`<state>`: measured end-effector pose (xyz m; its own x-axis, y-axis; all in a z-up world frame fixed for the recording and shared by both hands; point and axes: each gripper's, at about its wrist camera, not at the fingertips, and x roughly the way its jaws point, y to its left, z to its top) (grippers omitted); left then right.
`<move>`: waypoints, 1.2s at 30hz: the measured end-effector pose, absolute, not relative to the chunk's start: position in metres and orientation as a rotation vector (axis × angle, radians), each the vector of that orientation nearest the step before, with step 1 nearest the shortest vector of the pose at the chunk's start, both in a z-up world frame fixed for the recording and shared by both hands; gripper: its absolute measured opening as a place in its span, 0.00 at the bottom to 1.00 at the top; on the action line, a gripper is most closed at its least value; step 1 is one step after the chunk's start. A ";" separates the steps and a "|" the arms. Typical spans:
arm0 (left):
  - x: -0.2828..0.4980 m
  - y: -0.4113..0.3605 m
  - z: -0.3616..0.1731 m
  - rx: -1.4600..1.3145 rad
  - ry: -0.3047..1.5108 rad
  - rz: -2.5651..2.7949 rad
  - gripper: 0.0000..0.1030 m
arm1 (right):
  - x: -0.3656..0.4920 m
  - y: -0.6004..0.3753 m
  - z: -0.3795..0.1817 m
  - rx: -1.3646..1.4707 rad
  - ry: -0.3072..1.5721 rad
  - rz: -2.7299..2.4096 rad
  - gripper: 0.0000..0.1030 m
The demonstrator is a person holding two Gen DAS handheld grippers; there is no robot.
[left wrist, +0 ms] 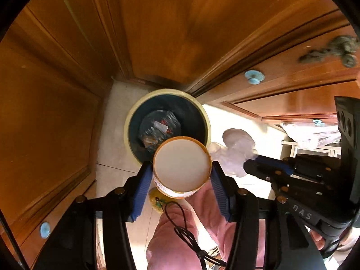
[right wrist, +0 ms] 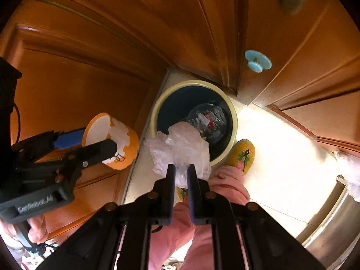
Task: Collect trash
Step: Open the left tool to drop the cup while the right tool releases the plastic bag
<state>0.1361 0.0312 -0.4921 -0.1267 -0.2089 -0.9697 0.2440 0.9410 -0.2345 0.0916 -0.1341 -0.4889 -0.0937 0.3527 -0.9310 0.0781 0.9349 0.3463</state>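
Above the trash bin (left wrist: 167, 126), left gripper (left wrist: 181, 176) clamps an orange paper cup (left wrist: 182, 166) at the bin's 5 o'clock rim. Right gripper (right wrist: 181, 175) pinches a crumpled plastic bag (right wrist: 180, 148) at the bin's (right wrist: 193, 121) 7 o'clock edge. Wooden cabinets (left wrist: 157, 33) surround it.

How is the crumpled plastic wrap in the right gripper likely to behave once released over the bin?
The crumpled plastic wrap looks thin and floppy, bunching around the right gripper. Probably very light, so it may drift or cling rather than drop straight into the trash bin.
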 end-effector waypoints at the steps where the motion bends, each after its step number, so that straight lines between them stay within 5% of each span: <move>1: 0.138 0.030 -0.498 0.029 1.662 -0.385 0.51 | 0.094 -0.133 -0.495 0.330 1.664 0.240 0.10; 8: 0.144 0.038 -0.520 0.007 1.684 -0.352 0.65 | 0.098 -0.129 -0.528 0.319 1.720 0.241 0.10; 14: 0.143 0.056 -0.526 -0.012 1.705 -0.292 0.65 | 0.107 -0.123 -0.546 0.333 1.759 0.240 0.13; 20: 0.139 0.079 -0.519 -0.069 1.703 -0.225 0.65 | 0.117 -0.120 -0.546 0.358 1.783 0.251 0.36; 22: 0.136 0.086 -0.515 -0.081 1.701 -0.205 0.65 | 0.118 -0.117 -0.542 0.362 1.776 0.248 0.43; 36: 0.123 0.094 -0.413 -0.092 1.604 -0.204 0.65 | 0.102 -0.120 -0.436 0.245 1.697 0.195 0.43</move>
<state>0.1228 0.0943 -0.4125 -0.0457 -0.1843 -0.9818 0.0668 0.9801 -0.1871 0.1018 -0.1202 -0.4365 -0.1308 0.2733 -0.9530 0.0496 0.9619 0.2690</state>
